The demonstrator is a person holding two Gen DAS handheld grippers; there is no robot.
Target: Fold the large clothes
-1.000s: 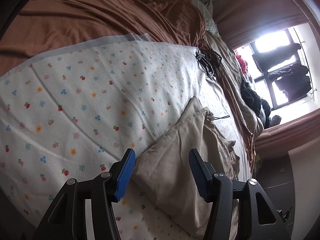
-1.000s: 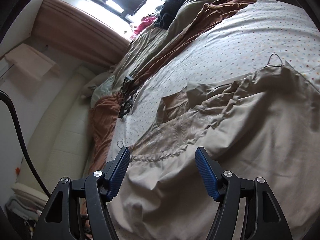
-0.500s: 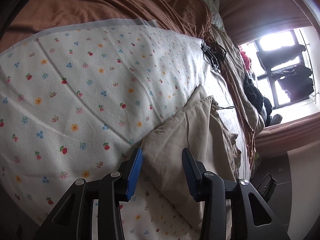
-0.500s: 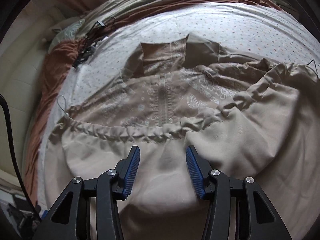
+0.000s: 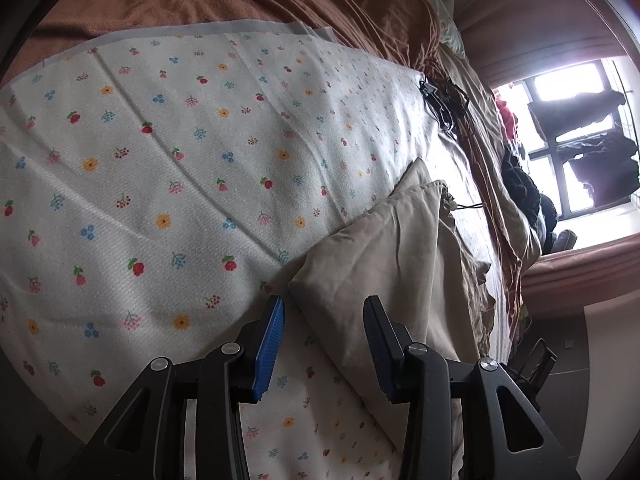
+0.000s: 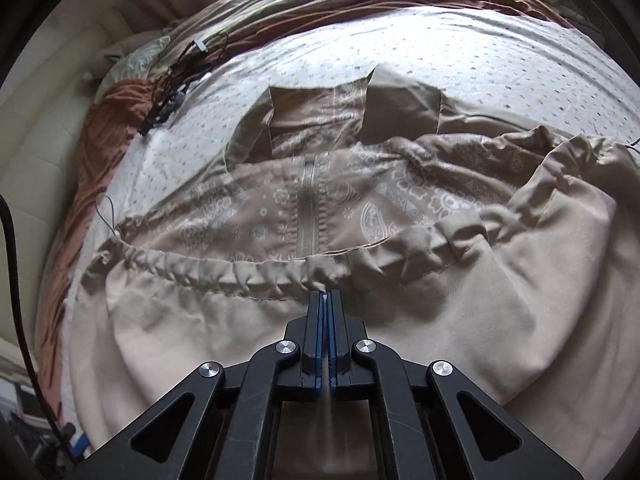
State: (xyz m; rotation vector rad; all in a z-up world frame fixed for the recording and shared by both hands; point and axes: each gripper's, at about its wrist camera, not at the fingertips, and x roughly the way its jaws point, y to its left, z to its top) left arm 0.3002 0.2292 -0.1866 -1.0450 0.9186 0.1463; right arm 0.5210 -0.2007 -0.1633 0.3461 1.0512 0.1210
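Spread across a bed's flower-print white sheet (image 5: 168,168), the beige drawstring jacket (image 6: 400,320) lies barely folded: right gripper (image 6: 325,296) has just clenched onto its gathered hem, left gripper (image 5: 324,320) half-open astride a corner. Most folding remains.

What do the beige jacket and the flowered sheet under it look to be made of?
Beige jacket: thin matte woven cloth, likely cotton or a blend; soft creases, gathered drawstring hem, paisley-printed lining. Flowered sheet: white fabric with a fine dotted weave, possibly quilted cotton; small printed flowers, grey edge band.
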